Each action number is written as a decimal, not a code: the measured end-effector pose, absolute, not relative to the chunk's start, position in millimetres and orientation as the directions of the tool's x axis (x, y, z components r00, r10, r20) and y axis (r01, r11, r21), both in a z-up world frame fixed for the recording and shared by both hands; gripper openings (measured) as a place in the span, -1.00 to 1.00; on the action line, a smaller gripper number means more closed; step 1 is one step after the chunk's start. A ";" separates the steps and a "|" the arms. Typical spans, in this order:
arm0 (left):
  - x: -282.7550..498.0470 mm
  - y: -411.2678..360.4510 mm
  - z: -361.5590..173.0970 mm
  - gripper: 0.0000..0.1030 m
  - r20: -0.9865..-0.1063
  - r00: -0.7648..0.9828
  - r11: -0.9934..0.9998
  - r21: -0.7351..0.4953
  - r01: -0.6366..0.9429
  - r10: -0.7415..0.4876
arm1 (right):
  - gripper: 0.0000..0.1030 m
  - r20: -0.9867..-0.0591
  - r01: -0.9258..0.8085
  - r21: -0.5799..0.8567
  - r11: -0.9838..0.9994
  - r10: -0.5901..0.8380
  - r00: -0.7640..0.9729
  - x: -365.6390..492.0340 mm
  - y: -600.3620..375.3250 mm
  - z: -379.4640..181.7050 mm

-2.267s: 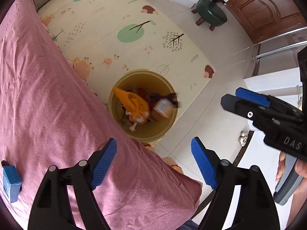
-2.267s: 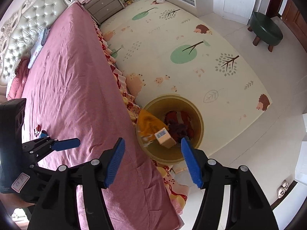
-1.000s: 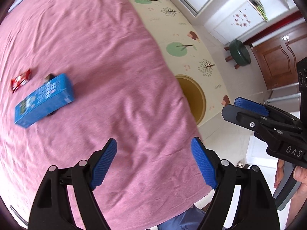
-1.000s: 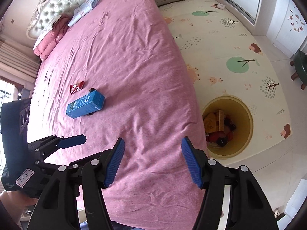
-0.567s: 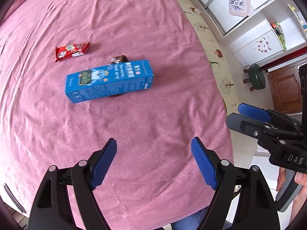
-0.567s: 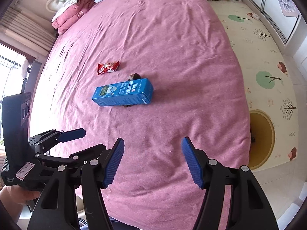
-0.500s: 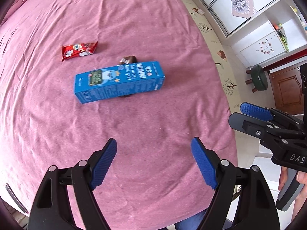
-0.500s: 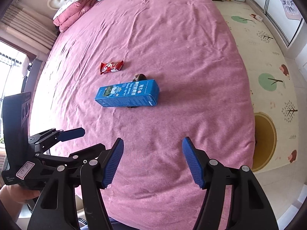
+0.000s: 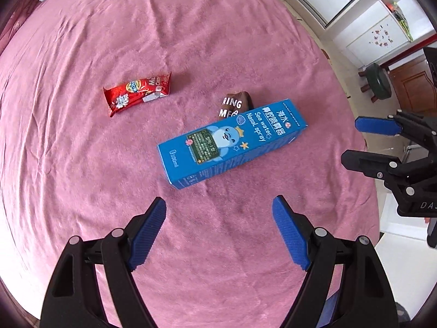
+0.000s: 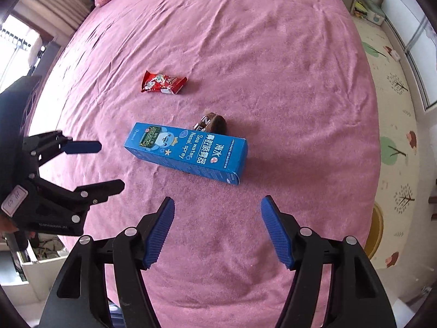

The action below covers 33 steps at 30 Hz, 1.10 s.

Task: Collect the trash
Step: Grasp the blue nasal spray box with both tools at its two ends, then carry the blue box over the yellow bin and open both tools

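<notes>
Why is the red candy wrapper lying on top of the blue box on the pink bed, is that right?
Not quite. The red candy wrapper lies apart from the blue box, straight on the pink bed, as the left wrist view shows. Only a small brown wrapper touches the box.

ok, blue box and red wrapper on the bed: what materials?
Blue nasal spray box: looks like printed cardboard, semi-matte; crisp folded edges, flat panels.
Red candy wrapper: probably plastic or foil film, glossy; crinkled, with bright highlights and a crimped end.

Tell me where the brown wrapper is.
The brown wrapper lies on the pink bedspread, tucked against the blue nasal spray box's far side, right of the red candy wrapper.
</notes>
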<state>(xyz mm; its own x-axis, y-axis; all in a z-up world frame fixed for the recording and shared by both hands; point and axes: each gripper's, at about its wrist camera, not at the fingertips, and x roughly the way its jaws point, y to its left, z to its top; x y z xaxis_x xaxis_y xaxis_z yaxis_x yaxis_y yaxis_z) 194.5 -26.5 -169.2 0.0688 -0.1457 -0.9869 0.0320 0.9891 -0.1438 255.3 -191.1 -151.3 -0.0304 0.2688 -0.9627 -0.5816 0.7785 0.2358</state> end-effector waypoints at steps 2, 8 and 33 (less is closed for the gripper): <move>203.2 -21.5 -177.6 0.57 -0.989 0.063 0.988 -0.130 0.079 -0.135 | 0.28 -0.969 -0.633 0.214 0.744 0.244 -0.040 260.9 -184.2 -159.1; 229.7 -12.6 -205.0 0.57 -0.990 0.031 0.973 -0.128 0.190 -0.137 | 0.35 -0.980 -0.767 0.180 0.616 0.178 -0.087 271.3 -163.6 -185.8; 252.2 -28.2 -266.3 0.63 -0.942 -0.188 0.846 -0.334 0.417 -0.279 | 0.30 -0.966 -0.926 0.255 0.279 0.035 -0.256 279.8 -103.0 -256.5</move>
<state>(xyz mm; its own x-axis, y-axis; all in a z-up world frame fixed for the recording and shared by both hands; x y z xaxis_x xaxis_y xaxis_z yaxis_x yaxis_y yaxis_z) 252.2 -28.2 -266.3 -0.1884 -0.2787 -0.9417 0.4165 0.8457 -0.3336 279.8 -103.0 -256.5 -0.2560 0.0351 -0.9660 -0.9257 0.2791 0.2555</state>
